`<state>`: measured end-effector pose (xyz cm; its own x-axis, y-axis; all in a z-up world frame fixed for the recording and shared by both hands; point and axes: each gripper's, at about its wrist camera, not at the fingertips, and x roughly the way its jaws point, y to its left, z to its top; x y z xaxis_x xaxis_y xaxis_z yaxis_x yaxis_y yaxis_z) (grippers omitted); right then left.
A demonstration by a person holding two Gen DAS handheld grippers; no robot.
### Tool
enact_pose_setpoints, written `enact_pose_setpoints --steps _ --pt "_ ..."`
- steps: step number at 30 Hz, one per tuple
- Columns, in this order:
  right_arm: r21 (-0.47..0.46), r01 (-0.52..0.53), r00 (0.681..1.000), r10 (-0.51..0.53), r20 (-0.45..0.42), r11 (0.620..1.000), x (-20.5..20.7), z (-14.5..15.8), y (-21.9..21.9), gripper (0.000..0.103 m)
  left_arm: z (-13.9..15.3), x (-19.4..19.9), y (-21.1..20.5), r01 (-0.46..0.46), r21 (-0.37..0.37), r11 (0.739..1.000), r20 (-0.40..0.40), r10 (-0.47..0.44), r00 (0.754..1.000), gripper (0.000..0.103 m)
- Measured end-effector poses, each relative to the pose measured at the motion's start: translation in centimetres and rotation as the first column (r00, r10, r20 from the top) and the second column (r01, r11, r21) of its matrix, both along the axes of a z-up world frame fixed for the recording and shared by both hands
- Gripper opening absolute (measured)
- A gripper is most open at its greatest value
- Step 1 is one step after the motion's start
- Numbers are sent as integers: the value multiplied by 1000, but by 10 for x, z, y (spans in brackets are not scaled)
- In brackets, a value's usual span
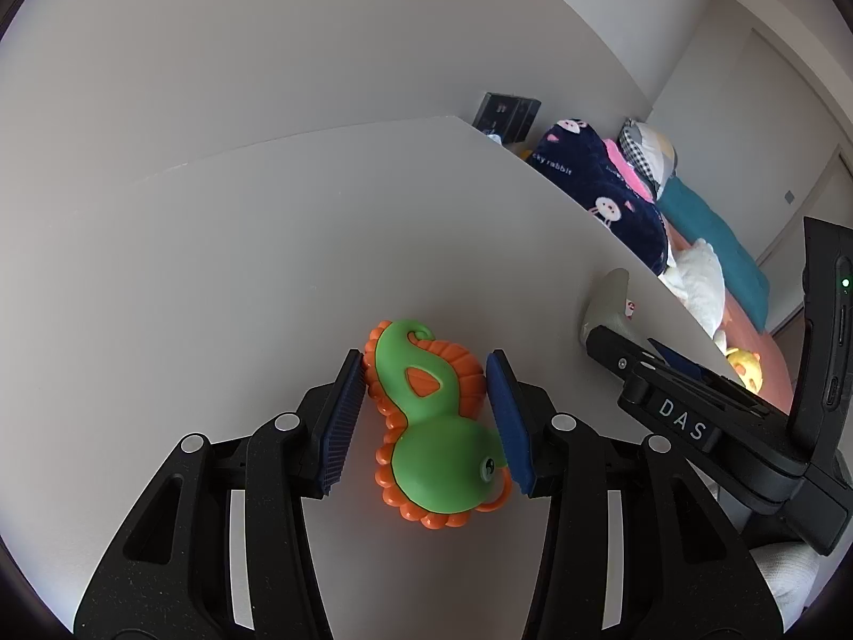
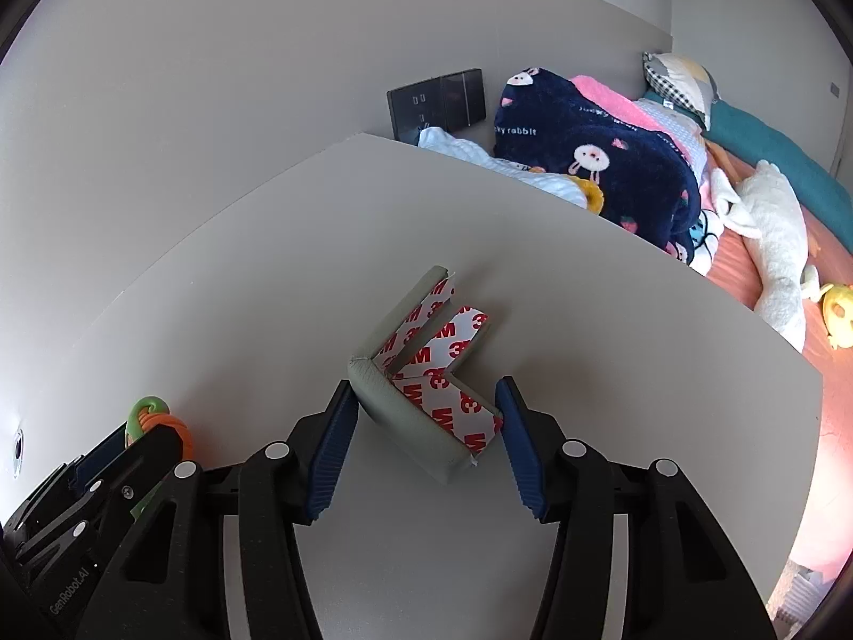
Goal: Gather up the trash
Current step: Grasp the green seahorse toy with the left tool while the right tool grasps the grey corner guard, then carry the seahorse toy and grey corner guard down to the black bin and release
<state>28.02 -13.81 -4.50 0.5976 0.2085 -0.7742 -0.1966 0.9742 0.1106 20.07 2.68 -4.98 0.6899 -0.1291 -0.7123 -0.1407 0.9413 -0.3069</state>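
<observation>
Green-and-orange rubber toy (image 1: 426,421) sits clamped between the left gripper (image 1: 426,416) pads on the table (image 1: 213,266) — curved flanks (slippery, likely) could squirt free on lifting.

Right view: right gripper (image 2: 424,442) straddles the grey foam corner guard (image 2: 421,373), both pads touching it — soft foam may buckle or twist out.

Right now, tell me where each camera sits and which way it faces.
Left wrist: on the left gripper, looking down along its fingers at the green and orange seahorse-shaped rubber toy clamped between the blue pads; the right gripper shows at right.
Right wrist: on the right gripper, angled down at the grey foam corner guard between its pads.
Shared: white tabletop, toy, guard, navy rabbit blanket.
</observation>
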Motion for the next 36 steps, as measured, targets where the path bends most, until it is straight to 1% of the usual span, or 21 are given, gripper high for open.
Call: enact_pose_setpoints --steps 8,11,13,17,29,36 --pt "40 6 1000 -7 8 999 -12 17 -12 55 2 0 -5 18 14 1000 2 -18 1000 46" --pt "45 3 1000 -4 15 999 -18 25 -15 55 7 -4 -9 32 8 999 20 -32 999 46" --pt "44 0 1000 -1 22 999 -23 29 -17 55 11 -7 -13 40 23 999 32 -41 999 45" --pt "52 -1 999 -1 35 999 -34 37 -24 55 15 -12 -22 60 49 997 23 -61 998 45" --pt "81 24 997 -29 69 996 -72 61 -44 55 45 -46 -34 82 56 995 68 -86 994 44" --pt "77 34 995 -41 93 996 -100 73 -52 55 57 -69 -43 94 57 994 89 -99 991 44"
